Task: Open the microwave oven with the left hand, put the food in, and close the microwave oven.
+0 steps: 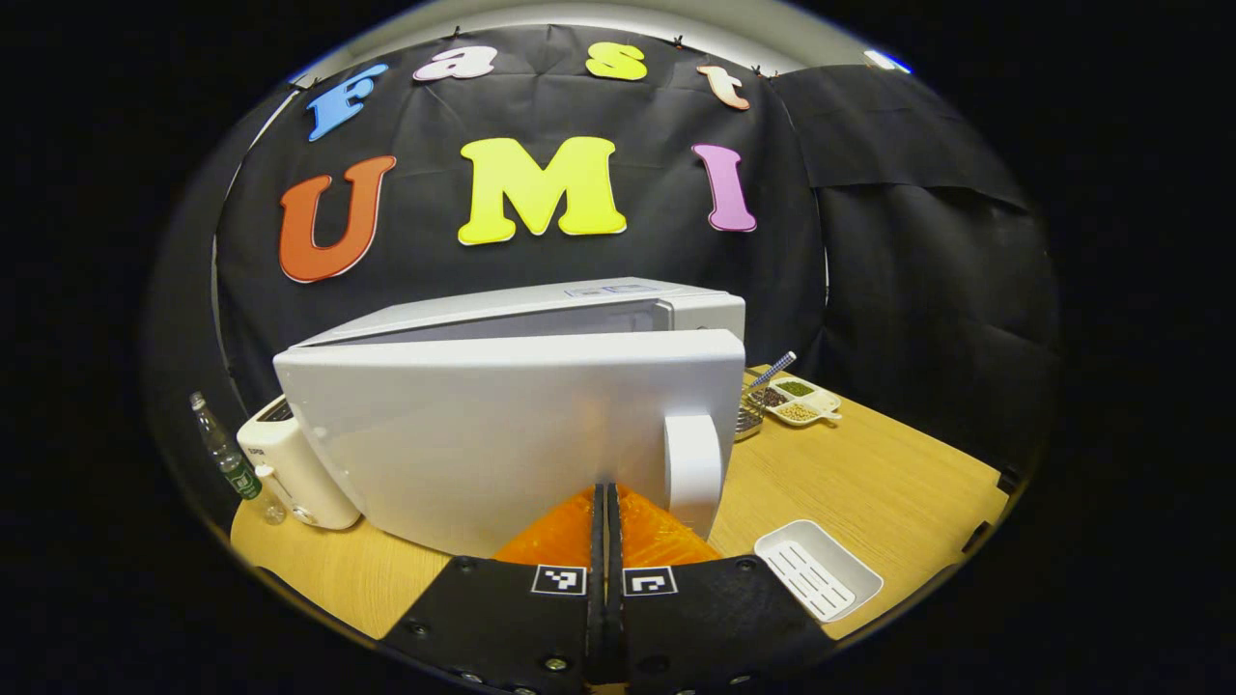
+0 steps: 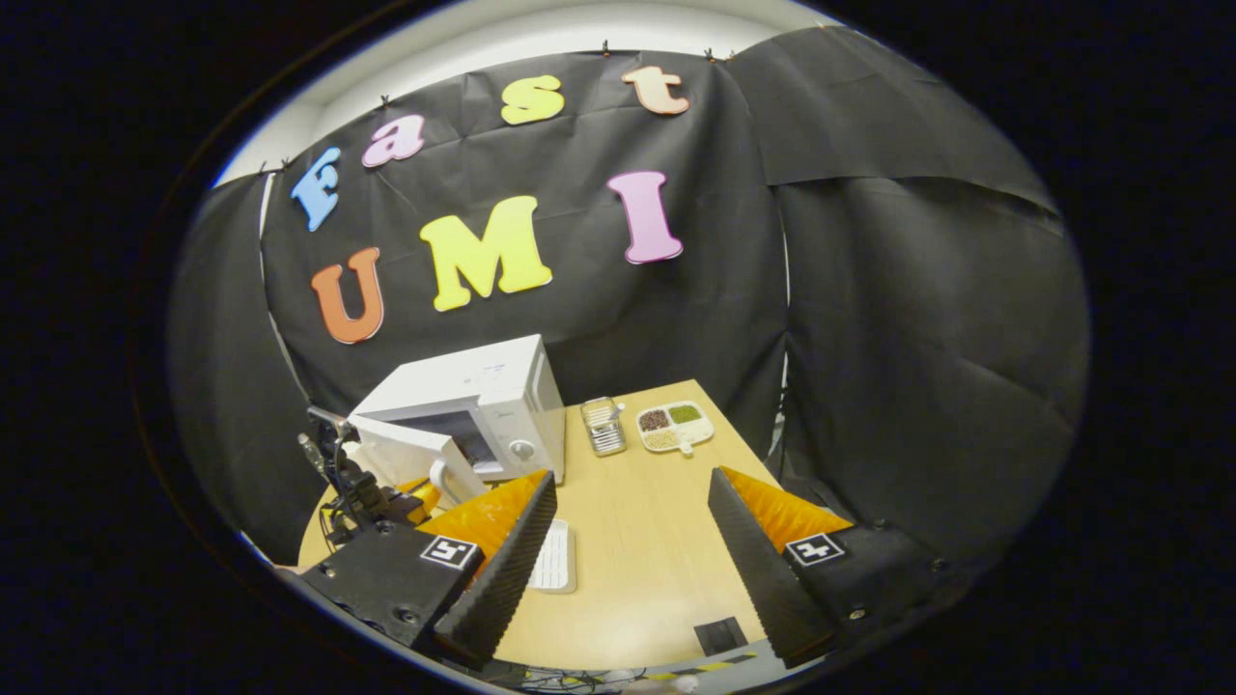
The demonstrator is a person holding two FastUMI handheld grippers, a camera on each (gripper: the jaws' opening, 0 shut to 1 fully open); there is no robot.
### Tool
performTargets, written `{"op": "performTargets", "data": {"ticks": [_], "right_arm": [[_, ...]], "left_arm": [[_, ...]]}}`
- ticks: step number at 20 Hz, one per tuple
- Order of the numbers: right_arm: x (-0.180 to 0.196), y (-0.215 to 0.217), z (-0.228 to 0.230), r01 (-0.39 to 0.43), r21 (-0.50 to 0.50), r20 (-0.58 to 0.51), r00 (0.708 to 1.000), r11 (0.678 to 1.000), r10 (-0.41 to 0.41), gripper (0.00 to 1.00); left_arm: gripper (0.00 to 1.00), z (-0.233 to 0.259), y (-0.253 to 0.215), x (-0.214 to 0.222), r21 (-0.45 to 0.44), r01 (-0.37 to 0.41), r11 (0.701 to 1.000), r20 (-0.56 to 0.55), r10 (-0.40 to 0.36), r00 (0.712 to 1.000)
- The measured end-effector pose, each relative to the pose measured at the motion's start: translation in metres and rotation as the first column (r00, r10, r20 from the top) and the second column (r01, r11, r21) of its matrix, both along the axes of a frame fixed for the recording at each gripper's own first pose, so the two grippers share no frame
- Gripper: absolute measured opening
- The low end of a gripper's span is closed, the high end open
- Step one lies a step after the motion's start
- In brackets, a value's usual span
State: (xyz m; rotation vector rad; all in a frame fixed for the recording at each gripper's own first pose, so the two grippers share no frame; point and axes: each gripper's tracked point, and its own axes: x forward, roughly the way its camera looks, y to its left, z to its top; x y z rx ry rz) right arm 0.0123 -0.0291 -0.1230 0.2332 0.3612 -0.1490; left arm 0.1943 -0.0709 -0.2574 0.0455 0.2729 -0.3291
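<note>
The white microwave (image 1: 541, 319) stands on the wooden table with its door (image 1: 483, 434) swung partly open, the outer face toward me. My left gripper (image 1: 605, 497) is shut with its fingers pressed together, tips close to the door's face just left of the white handle (image 1: 692, 463); nothing shows between them. A divided dish of food (image 1: 797, 398) lies behind the microwave's right side. In the right gripper view, my right gripper (image 2: 632, 478) hangs open over the table, well short of the microwave (image 2: 483, 401) and the food dish (image 2: 674, 425). The left gripper (image 2: 381, 502) is at the door (image 2: 406, 449).
An empty white ribbed tray (image 1: 819, 569) lies at the front right of the table (image 1: 869, 483). A white toaster (image 1: 290, 463) and a plastic bottle (image 1: 227, 458) stand left of the microwave. A small metal rack (image 2: 603, 425) sits beside the food dish.
</note>
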Motion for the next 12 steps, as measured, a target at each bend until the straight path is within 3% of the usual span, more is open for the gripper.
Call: {"op": "performTargets", "data": {"ticks": [7, 8, 9, 10, 12], "right_arm": [[0.012, 0.002, -0.006, 0.065, -0.003, -0.027, 0.998, 0.998, -0.065, 0.92], [0.015, 0.001, -0.004, 0.074, -0.006, -0.026, 0.997, 0.997, -0.074, 1.0], [0.017, 0.001, -0.003, 0.078, -0.006, -0.028, 0.997, 0.997, -0.079, 1.0], [0.019, 0.002, -0.003, 0.08, -0.003, -0.027, 0.996, 0.997, -0.08, 0.92], [0.024, 0.003, -0.004, 0.081, -0.003, -0.035, 0.996, 0.997, -0.081, 0.92]], "left_arm": [[0.0, -0.009, -0.021, 0.04, -0.015, 0.037, 0.999, -0.019, -0.037, 0.999], [0.0, -0.01, -0.024, 0.046, -0.014, 0.039, 0.999, -0.017, -0.039, 0.999], [0.0, -0.011, -0.027, 0.051, -0.013, 0.042, 0.999, -0.018, -0.042, 0.999], [0.0, -0.012, -0.027, 0.056, -0.01, 0.043, 0.999, -0.021, -0.043, 0.999], [0.0, -0.013, -0.029, 0.063, -0.015, 0.043, 0.999, -0.027, -0.044, 0.999]]}}
